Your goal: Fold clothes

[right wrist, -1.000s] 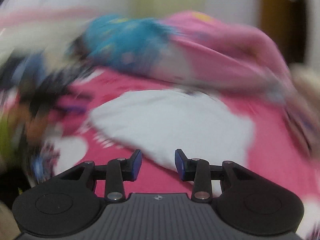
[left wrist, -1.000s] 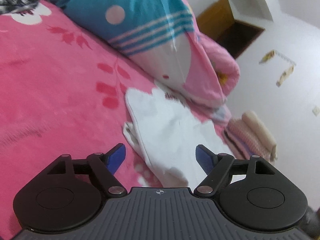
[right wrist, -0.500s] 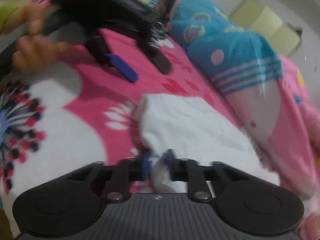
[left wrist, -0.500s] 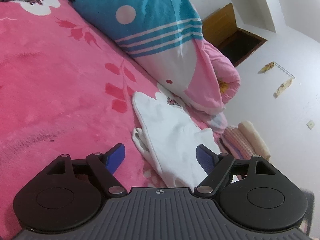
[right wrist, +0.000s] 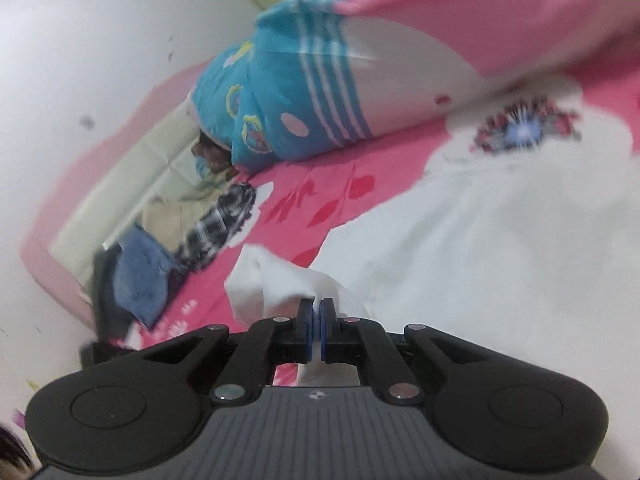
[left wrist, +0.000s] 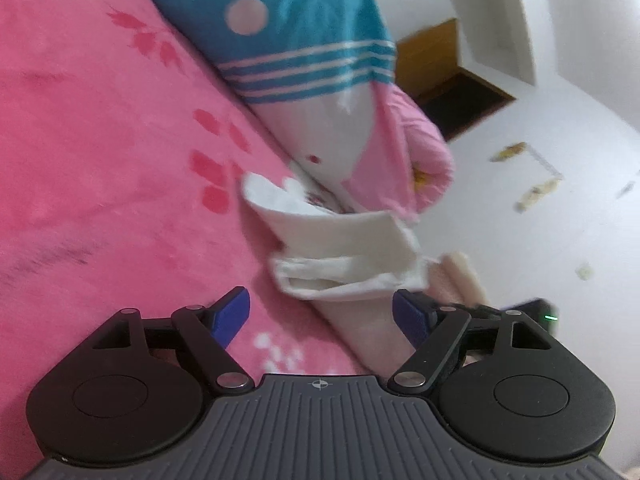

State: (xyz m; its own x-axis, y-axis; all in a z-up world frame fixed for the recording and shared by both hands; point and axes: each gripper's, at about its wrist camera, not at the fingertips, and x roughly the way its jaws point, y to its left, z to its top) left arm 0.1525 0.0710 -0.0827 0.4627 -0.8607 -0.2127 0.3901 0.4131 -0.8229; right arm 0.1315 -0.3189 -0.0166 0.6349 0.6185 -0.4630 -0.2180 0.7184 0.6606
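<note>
Since a second ago: right gripper (right wrist: 317, 312) has clamped onto white garment (right wrist: 280, 284), folding an edge over. Left gripper (left wrist: 320, 312) empty, jaws wide. Garment on pink bedspread (left wrist: 100, 140). Right view alone shows clothes pile (right wrist: 172, 240); both show blue pillow (left wrist: 304, 40).

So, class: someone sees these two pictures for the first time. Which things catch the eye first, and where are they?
The right gripper stands out first, shut on a pinch of white cloth low in its view. That cloth lies part-folded on the pink bedspread, ahead of the open left gripper. Behind it a teal and pink quilt is bundled by the wall, with a pile of clothes at the far end of the bed.
</note>
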